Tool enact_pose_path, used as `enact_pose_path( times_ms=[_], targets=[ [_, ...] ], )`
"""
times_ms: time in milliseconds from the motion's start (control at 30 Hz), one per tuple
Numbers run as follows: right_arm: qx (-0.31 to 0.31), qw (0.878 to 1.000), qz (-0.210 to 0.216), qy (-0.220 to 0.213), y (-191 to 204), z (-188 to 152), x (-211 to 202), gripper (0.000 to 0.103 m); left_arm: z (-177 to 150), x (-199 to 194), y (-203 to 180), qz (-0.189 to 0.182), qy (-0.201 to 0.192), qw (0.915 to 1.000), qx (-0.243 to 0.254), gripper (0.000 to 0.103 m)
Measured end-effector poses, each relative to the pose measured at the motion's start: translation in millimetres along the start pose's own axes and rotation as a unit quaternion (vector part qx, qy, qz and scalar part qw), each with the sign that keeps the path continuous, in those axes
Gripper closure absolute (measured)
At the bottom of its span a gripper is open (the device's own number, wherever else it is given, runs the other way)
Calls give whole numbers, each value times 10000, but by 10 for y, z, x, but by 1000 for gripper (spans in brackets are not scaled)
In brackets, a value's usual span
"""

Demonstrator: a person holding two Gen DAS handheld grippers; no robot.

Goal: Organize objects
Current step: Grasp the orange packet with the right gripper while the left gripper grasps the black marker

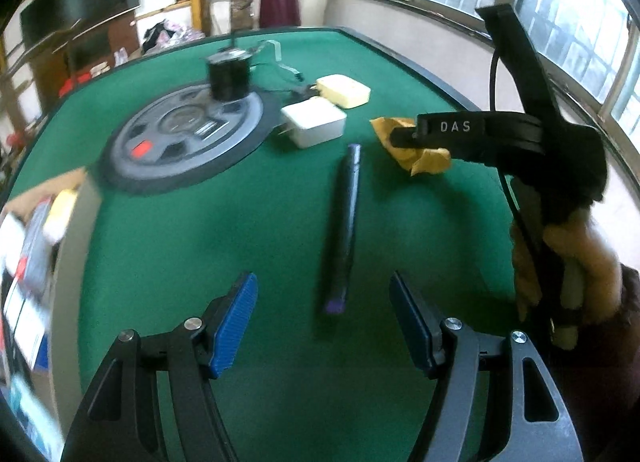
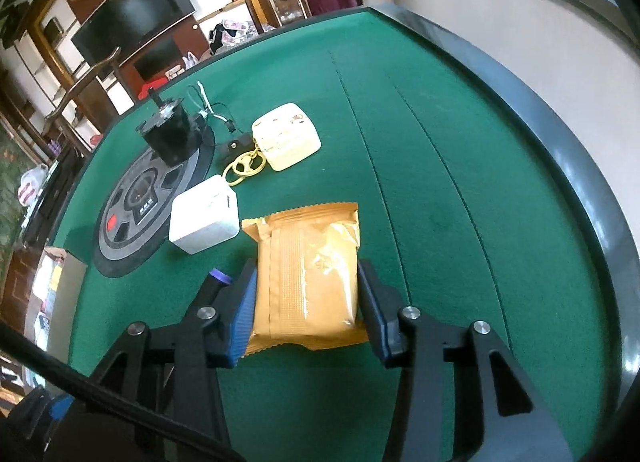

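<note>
On the green table (image 2: 440, 141) we see a round grey disc (image 2: 132, 213), then a white adapter (image 2: 202, 217) just beside our golden snack packet (image 2: 310, 274). Our right gripper (image 2: 308, 302) clamps that packet by its sides. Our left gripper (image 1: 324, 318) gapes empty over a dark pen (image 1: 345, 229).

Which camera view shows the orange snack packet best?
The right wrist view. There the orange snack packet lies whole on the green table, between the right gripper fingers. In the left wrist view, only crumpled parts of it show, mostly hidden behind the right gripper.
</note>
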State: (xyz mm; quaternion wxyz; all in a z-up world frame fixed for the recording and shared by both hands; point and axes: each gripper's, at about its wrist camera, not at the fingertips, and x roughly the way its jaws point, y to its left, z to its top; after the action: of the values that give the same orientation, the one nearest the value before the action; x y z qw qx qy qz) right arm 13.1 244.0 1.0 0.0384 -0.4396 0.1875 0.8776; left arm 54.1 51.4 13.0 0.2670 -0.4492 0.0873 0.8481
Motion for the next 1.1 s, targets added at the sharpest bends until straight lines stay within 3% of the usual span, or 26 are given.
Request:
enact_pose_path(
  times_ms=[300, 533, 567, 633, 700, 733, 800, 1100],
  targets=[
    [10, 9999, -111, -19, 21, -5, 7, 58, 201, 408, -85, 180, 233, 9995, 74, 41],
    [-27, 9998, -188, -25, 36, -11, 8, 58, 213, 476, -133, 385, -21, 9990, 237, 41],
    [-24, 9998, -188, -27, 34, -12, 6, 58, 203, 476, -134, 417, -102, 9988, 250, 43],
    [-29, 9998, -191, -27, 37, -11, 9, 58, 203, 461, -115, 457, -206, 9985, 216, 57],
    [-48, 9998, -214, -31, 44, -10, 7, 58, 213, 441, -100, 489, -230, 9983, 202, 82],
    [-64, 9997, -232, -35, 49, -11, 7, 58, 217, 436, -96, 493, -228, 9983, 210, 86],
    [-108, 9995, -279, -44, 63, -17, 6, 58, 210, 427, -95, 504, -220, 9982, 222, 91],
    [-202, 9991, -369, -80, 91, -38, 7, 58, 148, 300, -61, 615, -213, 9978, 136, 92]
  ],
)
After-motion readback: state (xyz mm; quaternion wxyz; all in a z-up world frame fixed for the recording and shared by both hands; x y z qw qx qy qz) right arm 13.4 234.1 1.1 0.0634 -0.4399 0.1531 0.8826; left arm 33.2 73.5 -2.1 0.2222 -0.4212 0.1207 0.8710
